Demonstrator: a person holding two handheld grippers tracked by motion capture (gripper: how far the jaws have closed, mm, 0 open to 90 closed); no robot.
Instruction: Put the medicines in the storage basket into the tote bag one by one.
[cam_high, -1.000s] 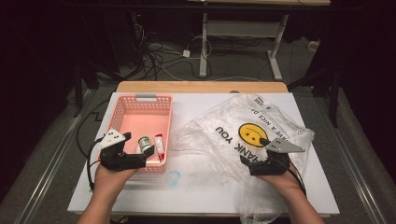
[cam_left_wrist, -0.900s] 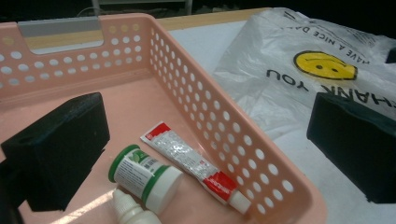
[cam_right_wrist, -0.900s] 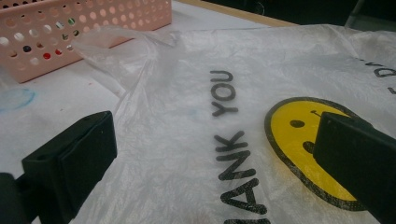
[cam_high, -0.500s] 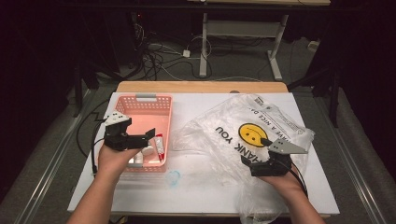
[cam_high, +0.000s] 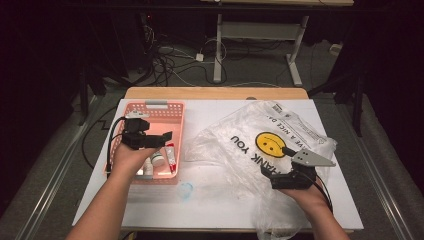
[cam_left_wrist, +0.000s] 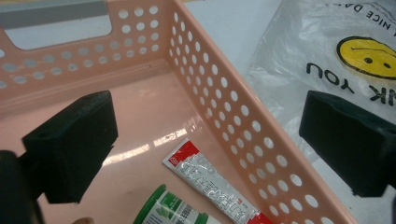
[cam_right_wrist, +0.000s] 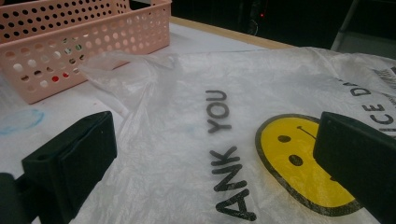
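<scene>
Dark room with cables on the floor, white tabletop (cam_high: 220, 200) under the work. Left tongs (cam_high: 162, 138) spread wide, empty, hovering over the pink basket (cam_high: 177, 120), one jaw above the basket floor and the other past the right wall in the left gripper view. Just below them, a red-and-white sachet (cam_left_wrist: 212, 184) flat on the basket floor, with a green-capped bottle (cam_left_wrist: 166, 207) beside it at the near edge. Right tongs (cam_high: 280, 162) also spread, empty, low over the clear plastic bag (cam_high: 250, 135) with the yellow smiley (cam_right_wrist: 303, 158), not pinching it.

Against the frames from a second ago: left tongs lifted from the near rim, swung up and over the middle of the basket, now pointing toward the bag side. Right tongs and bag practically unmoved. Sachet and bottle in the same places in the basket.

Probably a lining-up for a pick from the basket, the bag waiting as destination; nothing gripped yet, so no item transferred.
</scene>
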